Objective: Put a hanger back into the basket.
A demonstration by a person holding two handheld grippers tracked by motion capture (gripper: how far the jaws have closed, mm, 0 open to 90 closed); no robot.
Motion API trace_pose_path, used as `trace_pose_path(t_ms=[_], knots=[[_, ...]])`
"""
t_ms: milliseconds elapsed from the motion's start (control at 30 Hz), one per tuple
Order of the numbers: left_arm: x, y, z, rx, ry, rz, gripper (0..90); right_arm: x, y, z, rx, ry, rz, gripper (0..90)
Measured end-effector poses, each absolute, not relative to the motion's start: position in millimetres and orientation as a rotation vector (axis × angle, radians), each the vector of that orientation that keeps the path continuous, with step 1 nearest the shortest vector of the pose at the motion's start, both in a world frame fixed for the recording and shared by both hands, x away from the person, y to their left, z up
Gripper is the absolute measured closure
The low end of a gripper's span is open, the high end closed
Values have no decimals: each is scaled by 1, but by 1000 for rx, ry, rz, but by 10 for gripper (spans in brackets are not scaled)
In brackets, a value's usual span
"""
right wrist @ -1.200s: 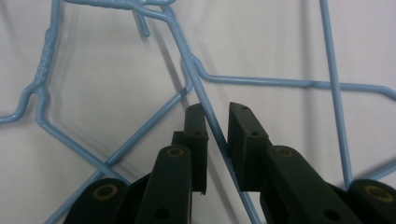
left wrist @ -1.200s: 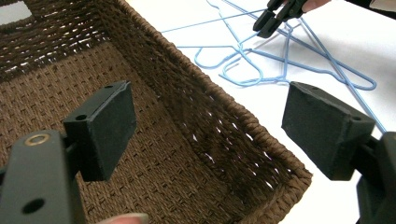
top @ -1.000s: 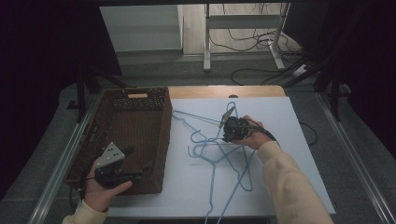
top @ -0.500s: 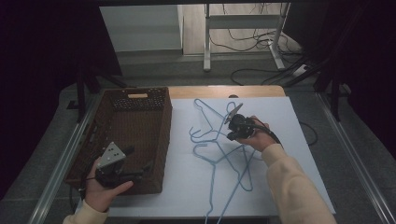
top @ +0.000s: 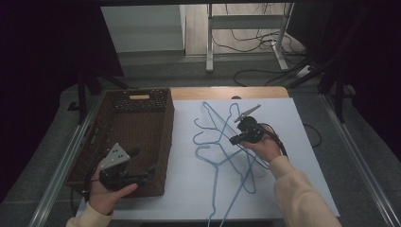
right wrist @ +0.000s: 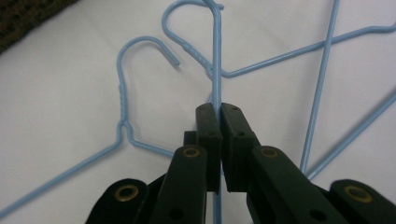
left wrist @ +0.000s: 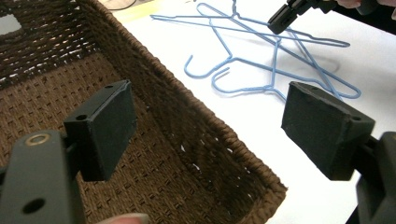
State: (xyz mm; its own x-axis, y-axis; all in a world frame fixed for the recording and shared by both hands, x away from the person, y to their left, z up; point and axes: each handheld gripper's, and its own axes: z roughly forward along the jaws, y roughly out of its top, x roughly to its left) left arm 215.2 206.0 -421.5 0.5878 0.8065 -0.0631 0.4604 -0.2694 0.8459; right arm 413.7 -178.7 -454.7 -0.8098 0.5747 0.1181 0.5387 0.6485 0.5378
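At the lower left of the high view, the left gripper (top: 142, 163) has its jaws wide open over the brown basket (top: 94, 142). Right of centre, the right gripper (top: 235, 139) is closed on one blue hanger (right wrist: 216, 56) wire, above the white table (top: 302, 142).

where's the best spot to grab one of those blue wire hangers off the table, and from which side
Probably a straight wire run, from above, jaws straddling it. The blue hangers lie flat and tangled on the white table, so the hooks could snag. The right gripper is shut on one hanger's straight wire this way.
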Motion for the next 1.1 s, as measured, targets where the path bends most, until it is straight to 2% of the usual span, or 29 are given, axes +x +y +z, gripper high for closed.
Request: trace_pose_path(t_ms=[367, 1100], knots=[[218, 194, -418, 1921, 991, 473, 178, 406, -199, -450, 1237, 2646, 1224, 874], [232, 158, -410, 1929, 925, 412, 197, 387, -213, -433, 1363, 2353, 1555, 876]])
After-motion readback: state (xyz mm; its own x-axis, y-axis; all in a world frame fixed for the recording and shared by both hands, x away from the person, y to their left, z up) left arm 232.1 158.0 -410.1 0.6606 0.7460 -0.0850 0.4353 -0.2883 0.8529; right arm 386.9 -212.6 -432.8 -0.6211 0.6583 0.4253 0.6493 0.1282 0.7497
